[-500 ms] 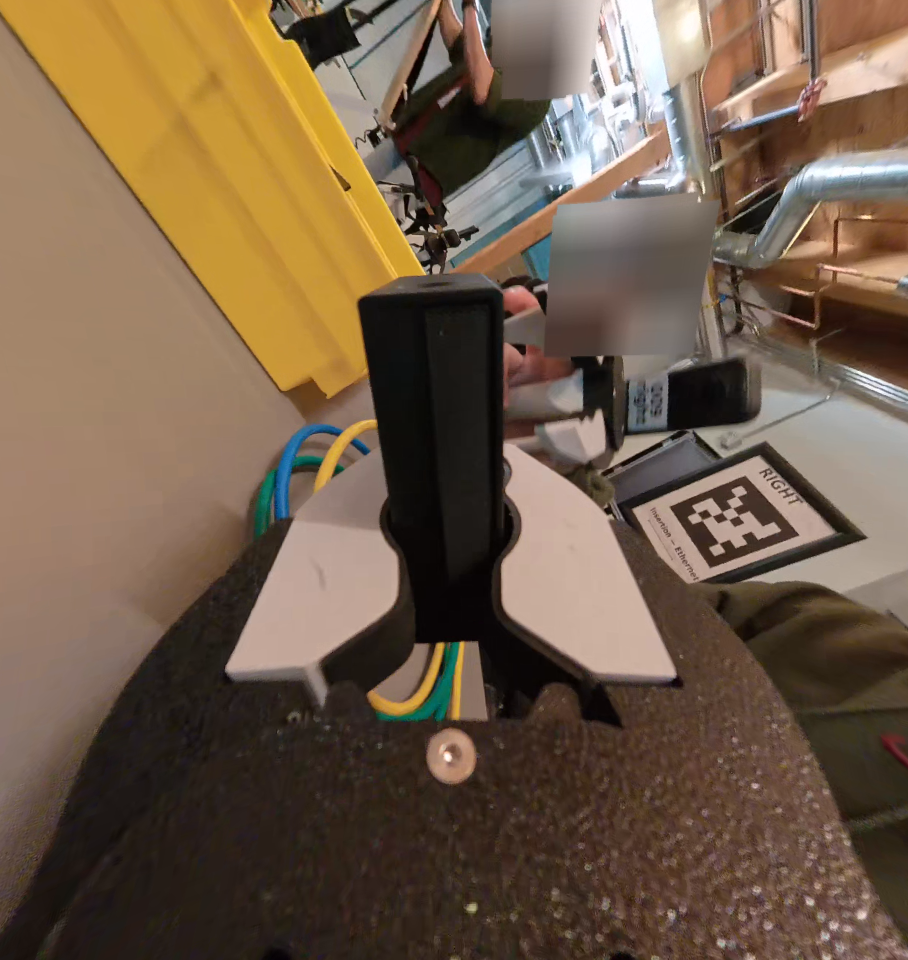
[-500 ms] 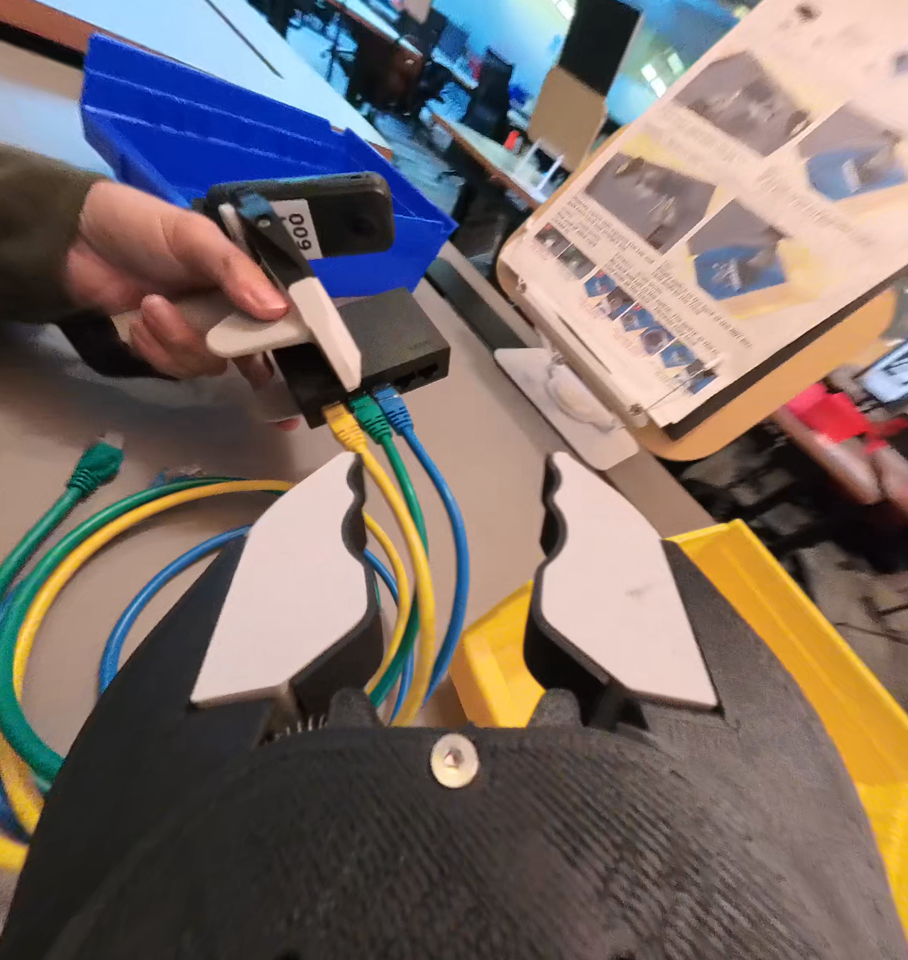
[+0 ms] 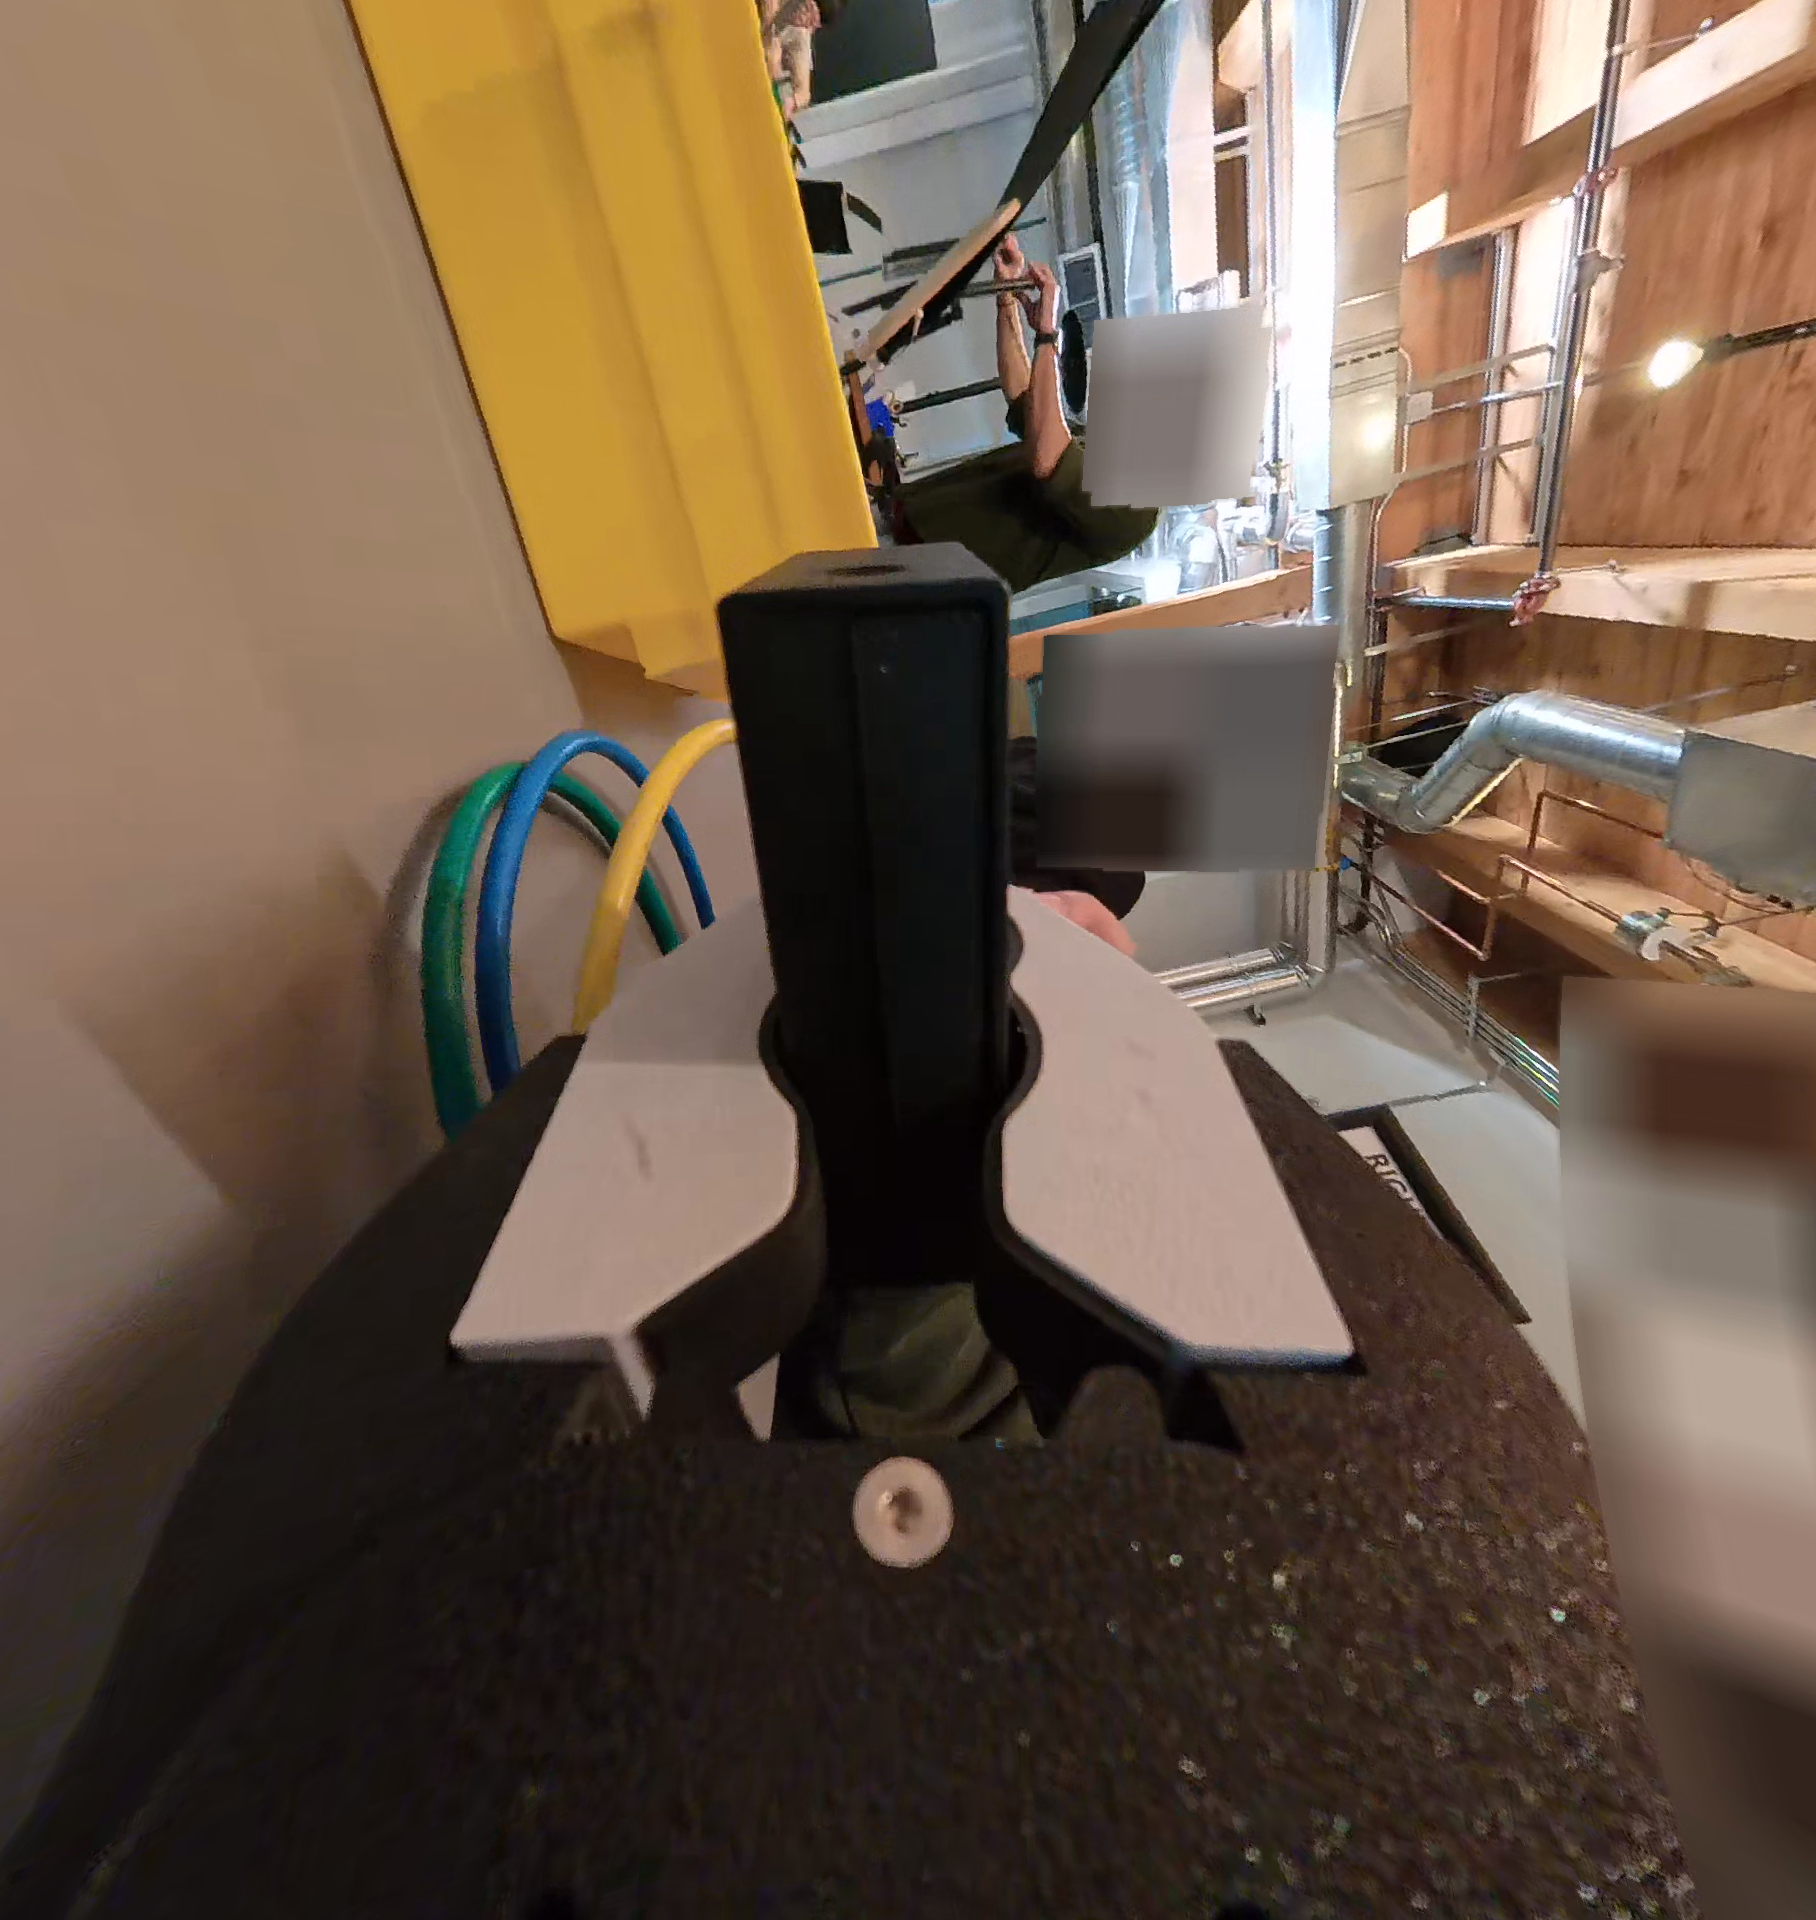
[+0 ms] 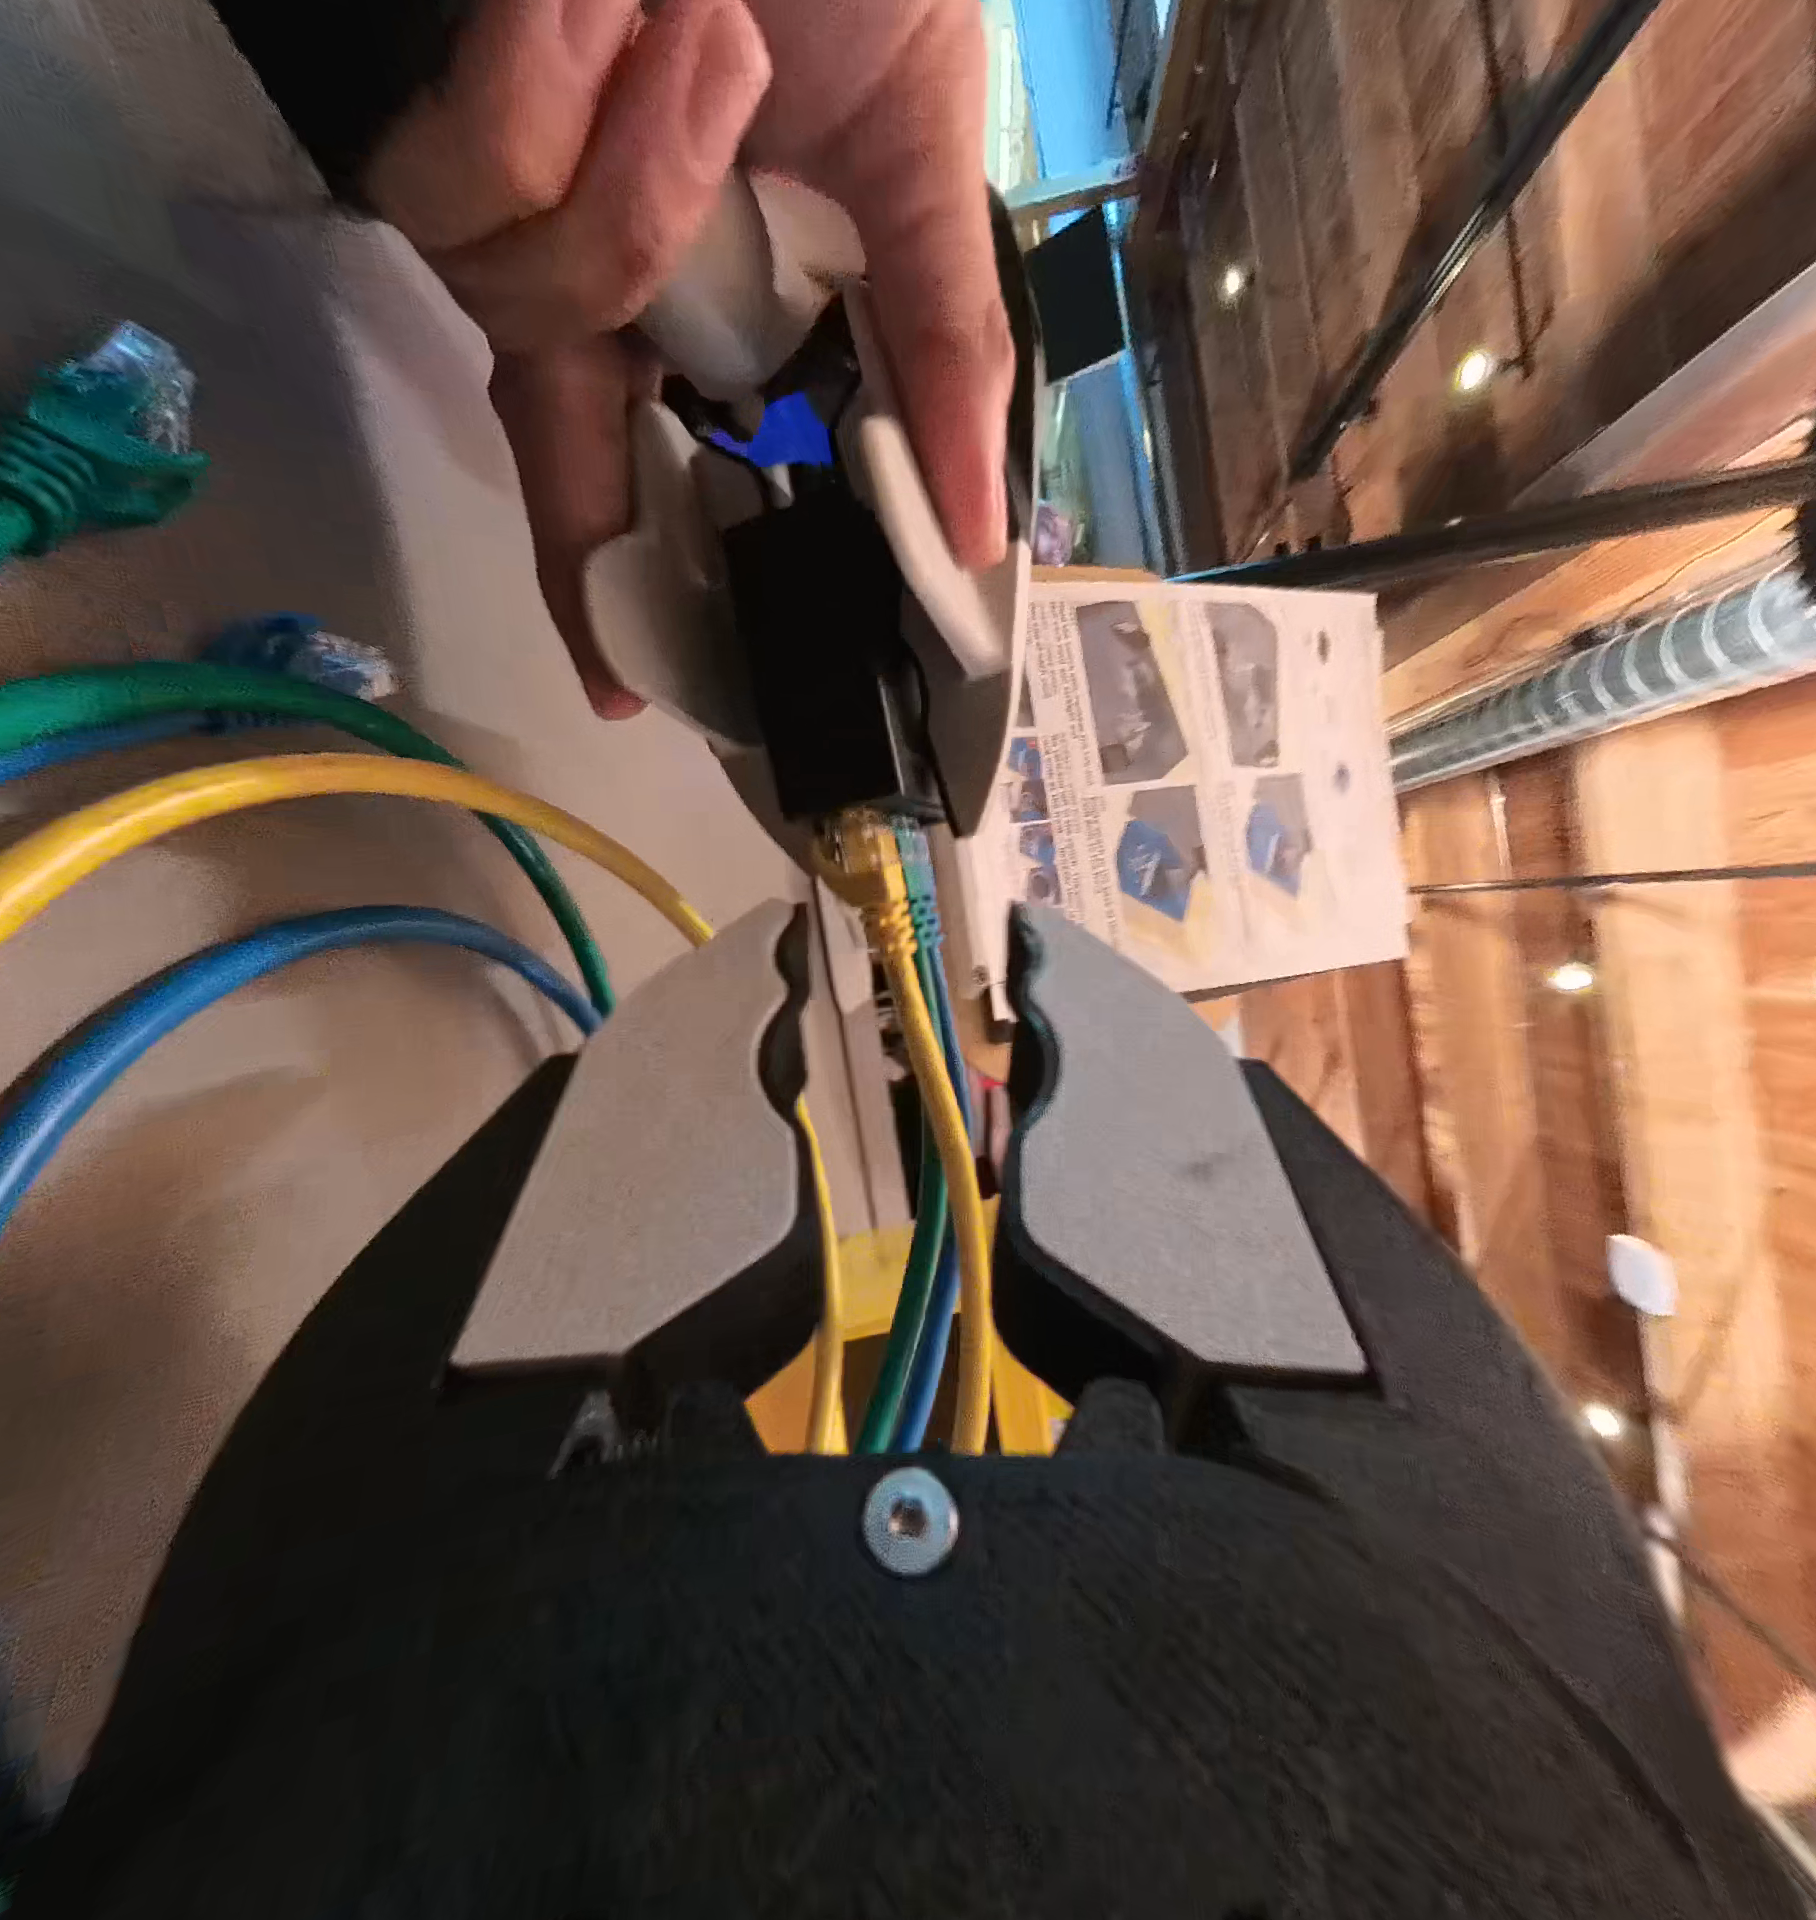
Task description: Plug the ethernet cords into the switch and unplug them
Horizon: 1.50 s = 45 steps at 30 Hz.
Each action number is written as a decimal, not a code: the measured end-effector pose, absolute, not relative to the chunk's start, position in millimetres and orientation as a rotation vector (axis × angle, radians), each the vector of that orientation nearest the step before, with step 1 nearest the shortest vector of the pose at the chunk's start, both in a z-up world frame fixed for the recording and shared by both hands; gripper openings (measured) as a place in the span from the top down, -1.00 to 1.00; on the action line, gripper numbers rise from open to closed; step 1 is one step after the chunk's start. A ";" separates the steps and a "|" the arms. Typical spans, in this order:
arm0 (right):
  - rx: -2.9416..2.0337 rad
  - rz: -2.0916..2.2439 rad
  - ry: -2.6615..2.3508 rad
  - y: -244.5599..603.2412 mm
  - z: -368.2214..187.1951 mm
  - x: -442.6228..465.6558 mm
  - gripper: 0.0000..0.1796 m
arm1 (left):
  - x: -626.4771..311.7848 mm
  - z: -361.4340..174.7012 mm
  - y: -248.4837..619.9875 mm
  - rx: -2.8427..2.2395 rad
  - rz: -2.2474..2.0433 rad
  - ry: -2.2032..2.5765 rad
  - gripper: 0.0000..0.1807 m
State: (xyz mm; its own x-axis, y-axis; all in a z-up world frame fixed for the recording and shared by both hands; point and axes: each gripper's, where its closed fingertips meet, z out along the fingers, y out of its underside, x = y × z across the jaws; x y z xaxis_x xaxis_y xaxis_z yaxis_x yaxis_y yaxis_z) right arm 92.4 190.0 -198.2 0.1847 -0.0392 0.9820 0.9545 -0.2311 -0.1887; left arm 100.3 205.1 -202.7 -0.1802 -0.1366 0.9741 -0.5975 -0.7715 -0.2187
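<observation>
My left gripper (image 3: 883, 997) is shut on the black switch (image 3: 868, 831), which stands up between its fingers. In the right wrist view the switch (image 4: 826, 665) hangs in the left gripper (image 4: 821, 623), held by a hand. A yellow plug (image 4: 862, 852) and a green plug (image 4: 914, 862) sit in its ports; the blue cord (image 4: 940, 1299) runs up behind them. My right gripper (image 4: 904, 925) is open just below the switch, with the yellow cord (image 4: 945, 1122) and green cord (image 4: 919, 1247) running between its fingers untouched. A loose green plug (image 4: 73, 457) and a loose blue plug (image 4: 301, 649) lie on the table.
Loops of green, blue and yellow cord (image 3: 509, 883) lie on the grey table (image 3: 156, 623). A yellow bin (image 3: 623, 312) stands behind them and shows under the right gripper (image 4: 862, 1299). An instruction sheet on a stand (image 4: 1195, 779) is beyond the switch.
The right gripper has rolled and moved up close under the switch, so the plugged cords now pass between its open fingers. The left gripper has turned with the switch still held.
</observation>
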 end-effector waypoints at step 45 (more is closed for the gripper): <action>-1.799 -0.983 -0.196 195.6 -193.5 199.0 1.00 | 79.2 -204.3 240.3 1.872 2.258 -0.802 0.67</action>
State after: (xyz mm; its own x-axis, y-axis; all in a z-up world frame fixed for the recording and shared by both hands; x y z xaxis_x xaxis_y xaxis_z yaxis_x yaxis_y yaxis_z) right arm 199.0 195.6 -193.5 0.6520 -0.2993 0.6967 0.5434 -0.4564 -0.7046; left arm 79.2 240.3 -204.3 -0.2386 -0.2491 0.9386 -0.3985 -0.8563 -0.3285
